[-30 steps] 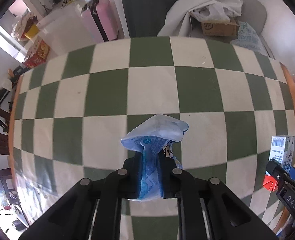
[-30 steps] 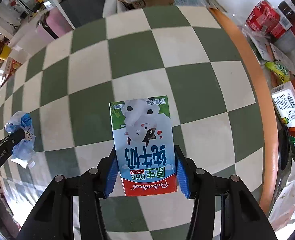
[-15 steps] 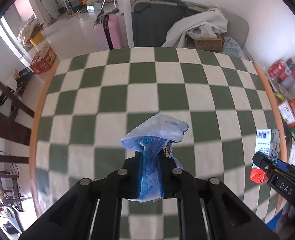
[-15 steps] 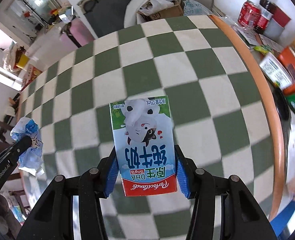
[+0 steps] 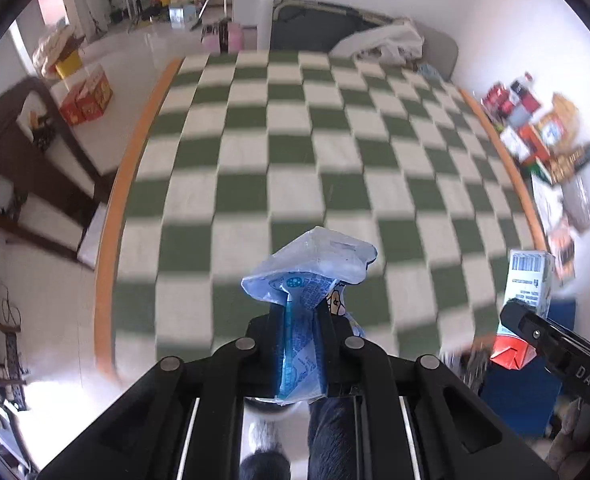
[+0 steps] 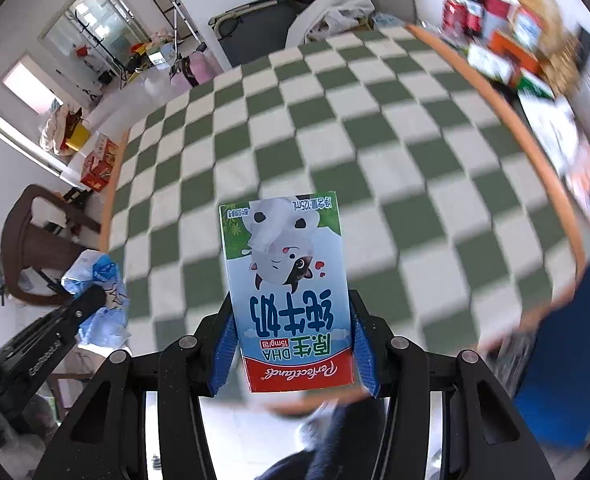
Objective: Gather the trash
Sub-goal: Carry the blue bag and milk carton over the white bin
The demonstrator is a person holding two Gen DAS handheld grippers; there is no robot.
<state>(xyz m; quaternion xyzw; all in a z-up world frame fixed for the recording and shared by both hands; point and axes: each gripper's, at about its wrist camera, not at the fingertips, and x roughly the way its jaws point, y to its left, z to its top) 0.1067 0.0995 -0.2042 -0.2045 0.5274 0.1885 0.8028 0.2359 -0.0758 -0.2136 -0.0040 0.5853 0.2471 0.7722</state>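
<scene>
My left wrist camera shows the left gripper (image 5: 301,316) clamped on one crumpled blue-and-white plastic wrapper (image 5: 309,276), which flares out above the fingertips over the near part of the green-and-white checked tablecloth (image 5: 295,148). Only the barcoded side of the milk carton (image 5: 529,284) shows there, at the right edge. My right wrist camera gives its full front: one small blue, white and red cardboard milk carton (image 6: 289,296) with a cartoon cow, printed upside down to me, pinched between the blue pads (image 6: 224,350) of the right gripper (image 6: 291,344). The wrapper sits far left in that view. Clutter along the table's right rim is blurred; I cannot make out items.
</scene>
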